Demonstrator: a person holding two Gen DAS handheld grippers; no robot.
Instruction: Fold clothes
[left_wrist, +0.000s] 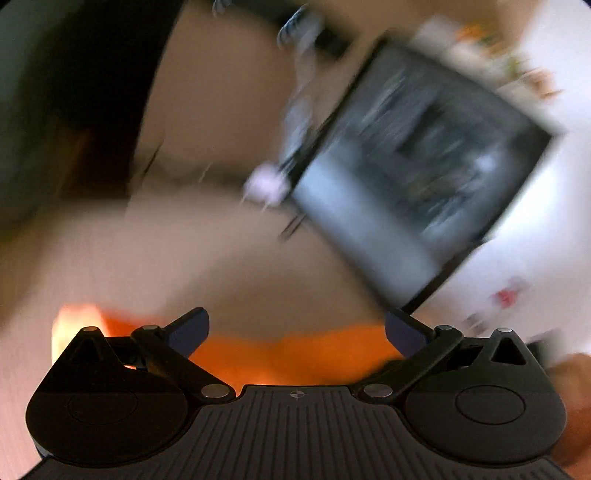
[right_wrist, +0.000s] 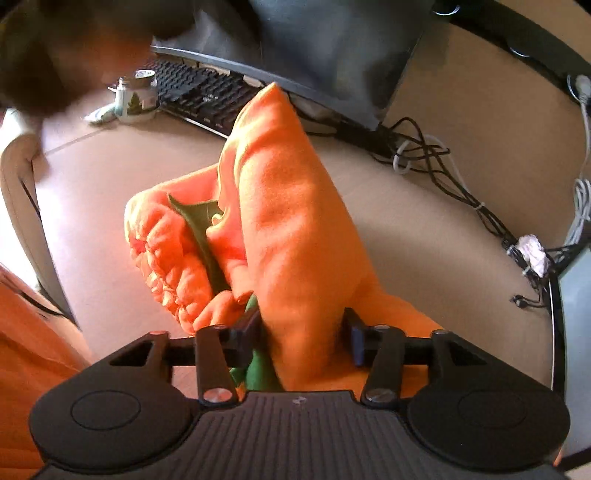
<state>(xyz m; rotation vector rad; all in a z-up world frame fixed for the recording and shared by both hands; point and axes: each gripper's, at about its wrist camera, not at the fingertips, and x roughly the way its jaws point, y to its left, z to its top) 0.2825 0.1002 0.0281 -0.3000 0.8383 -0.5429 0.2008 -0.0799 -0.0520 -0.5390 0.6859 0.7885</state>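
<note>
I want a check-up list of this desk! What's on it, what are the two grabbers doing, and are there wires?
Surface: tan desk top, mostly bare around the cloth.
Job's things: orange garment bunched in a tall heap, green lining showing.
Clutter: keyboard, small jar, crumpled white wad.
Grippers: right gripper has fabric between its fingers, pads not clearly pressing; left gripper open, nothing between, orange cloth below; that view is blurred.
Cables: black and white tangle trailing along the desk's right side.
Surroundings: monitor behind the keyboard; framed dark panel, blurred.
</note>
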